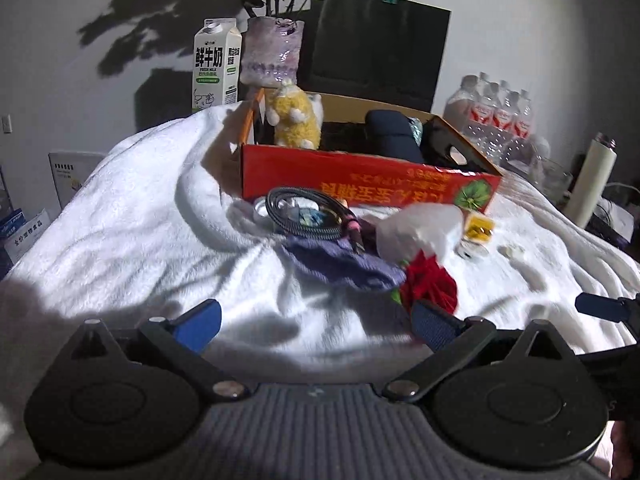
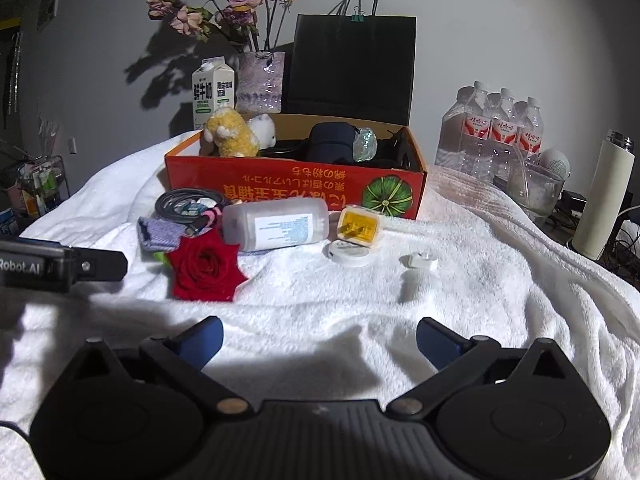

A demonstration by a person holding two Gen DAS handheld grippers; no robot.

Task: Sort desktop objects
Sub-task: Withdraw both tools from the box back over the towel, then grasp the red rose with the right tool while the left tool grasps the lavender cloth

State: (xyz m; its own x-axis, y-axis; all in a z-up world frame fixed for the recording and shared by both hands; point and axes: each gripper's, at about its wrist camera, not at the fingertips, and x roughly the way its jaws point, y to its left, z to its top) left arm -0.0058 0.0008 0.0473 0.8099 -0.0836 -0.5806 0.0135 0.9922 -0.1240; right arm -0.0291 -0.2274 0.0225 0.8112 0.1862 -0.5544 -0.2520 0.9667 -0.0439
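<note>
Low in both wrist views, the left hand-held gripper (image 1: 316, 326) and right hand-held gripper (image 2: 319, 340) hover with jaws spread, empty, above the white towel (image 2: 460, 320). The red rose (image 2: 206, 270) lies nearest, centre-left. Likely next: approach it low and pinch gently. Beyond, mid-frame, lie the translucent bottle (image 2: 276, 224) and coiled cable (image 2: 184, 204); the red box (image 2: 296, 190) waits behind.

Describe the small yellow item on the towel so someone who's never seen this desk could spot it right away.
Start at the red cardboard box with a green pumpkin print on the white towel. Just in front of that pumpkin lies the small yellow square plastic case, right of the frosted cylindrical bottle. It is the only yellow piece on the towel.
</note>
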